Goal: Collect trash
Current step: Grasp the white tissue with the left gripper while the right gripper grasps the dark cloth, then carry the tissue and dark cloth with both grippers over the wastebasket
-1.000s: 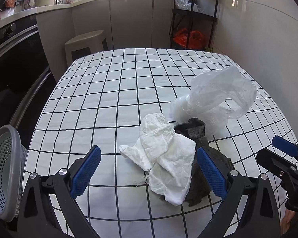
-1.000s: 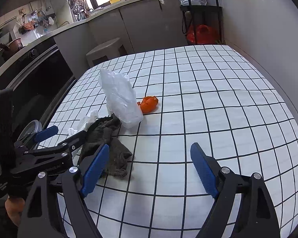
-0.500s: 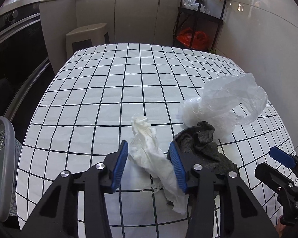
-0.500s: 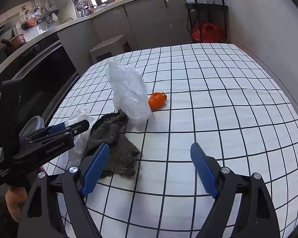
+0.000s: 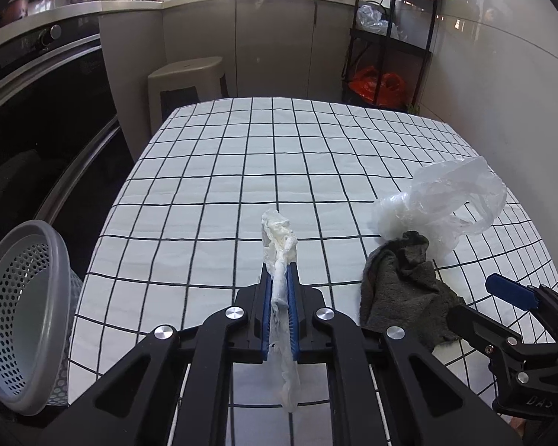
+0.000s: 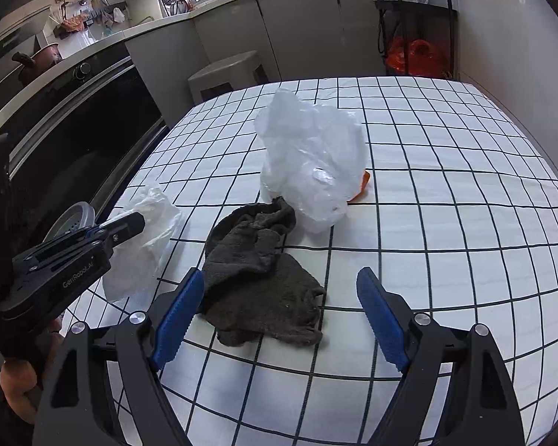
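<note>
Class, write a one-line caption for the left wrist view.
Left tool pinches white tissue above checked table.

One white tissue, one clear bag, one grey rag, one orange scrap, one basket.

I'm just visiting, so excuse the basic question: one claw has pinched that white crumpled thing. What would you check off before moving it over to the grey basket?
1. Left gripper shut on the white tissue: ok, it is pinched between both blue pads.
2. Tissue lifted off the checked tablecloth: cannot tell; its tail hangs down below the jaws.
3. Grey basket reachable: ok, it sits at the table's left edge, opening tilted toward the gripper.
4. Nothing snagged on the tissue: ok, the dark rag lies apart from it.
5. Right gripper out of the way: ok, open, over the rag on the other side.
</note>
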`<state>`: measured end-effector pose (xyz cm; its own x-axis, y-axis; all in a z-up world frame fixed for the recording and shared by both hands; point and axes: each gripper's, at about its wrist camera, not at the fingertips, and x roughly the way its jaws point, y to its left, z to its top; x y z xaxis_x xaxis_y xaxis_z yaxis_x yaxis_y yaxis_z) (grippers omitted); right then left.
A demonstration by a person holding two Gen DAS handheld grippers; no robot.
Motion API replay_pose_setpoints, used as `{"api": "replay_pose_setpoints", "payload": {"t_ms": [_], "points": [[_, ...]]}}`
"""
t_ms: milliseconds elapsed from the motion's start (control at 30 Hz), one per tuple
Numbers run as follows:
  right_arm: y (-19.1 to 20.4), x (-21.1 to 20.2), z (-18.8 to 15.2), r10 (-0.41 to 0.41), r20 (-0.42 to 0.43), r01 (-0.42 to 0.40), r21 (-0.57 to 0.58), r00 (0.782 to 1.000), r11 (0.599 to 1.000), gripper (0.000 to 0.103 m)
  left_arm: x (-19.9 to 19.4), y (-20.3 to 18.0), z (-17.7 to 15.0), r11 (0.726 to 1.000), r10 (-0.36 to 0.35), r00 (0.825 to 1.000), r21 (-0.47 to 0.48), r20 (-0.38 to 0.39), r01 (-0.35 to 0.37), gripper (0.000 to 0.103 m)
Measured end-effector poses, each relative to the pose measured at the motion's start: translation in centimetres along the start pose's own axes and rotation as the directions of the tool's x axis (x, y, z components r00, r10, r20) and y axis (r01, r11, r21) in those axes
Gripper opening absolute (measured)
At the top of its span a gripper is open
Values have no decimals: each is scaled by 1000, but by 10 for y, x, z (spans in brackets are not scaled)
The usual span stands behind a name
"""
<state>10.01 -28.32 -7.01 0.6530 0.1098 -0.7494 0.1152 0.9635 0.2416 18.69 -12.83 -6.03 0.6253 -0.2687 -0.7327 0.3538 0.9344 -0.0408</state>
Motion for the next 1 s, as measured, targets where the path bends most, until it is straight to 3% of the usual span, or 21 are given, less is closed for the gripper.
{"api": "replay_pose_setpoints", "payload": {"t_ms": [233, 567, 733, 767, 833, 1000], "points": [[22, 19, 6, 1, -38, -1, -17, 999, 1000, 84, -11, 16, -5, 1000, 21, 1000, -11, 12, -21, 8], [40, 44, 9, -104, -88, 102, -27, 991, 994, 86, -16, 29, -11, 999, 48, 999, -5, 15, -47, 8], [45, 49, 6, -127, -68, 124, -42, 990, 991, 84, -16, 34, -14, 999, 53, 999, -1, 8, -53, 8], [46, 48, 6, -129, -62, 127, -47, 990, 991, 81, -16, 34, -15, 999, 53, 999, 0, 6, -53, 8], [50, 50, 5, -125, -72, 120, -69, 990, 990, 58, -17, 35, -16, 999, 51, 999, -2, 4, -51, 8], [53, 46, 1, -92, -63, 87, -85, 994, 993, 39, -20, 35, -14, 999, 39, 999, -8, 6, -39, 8]]}}
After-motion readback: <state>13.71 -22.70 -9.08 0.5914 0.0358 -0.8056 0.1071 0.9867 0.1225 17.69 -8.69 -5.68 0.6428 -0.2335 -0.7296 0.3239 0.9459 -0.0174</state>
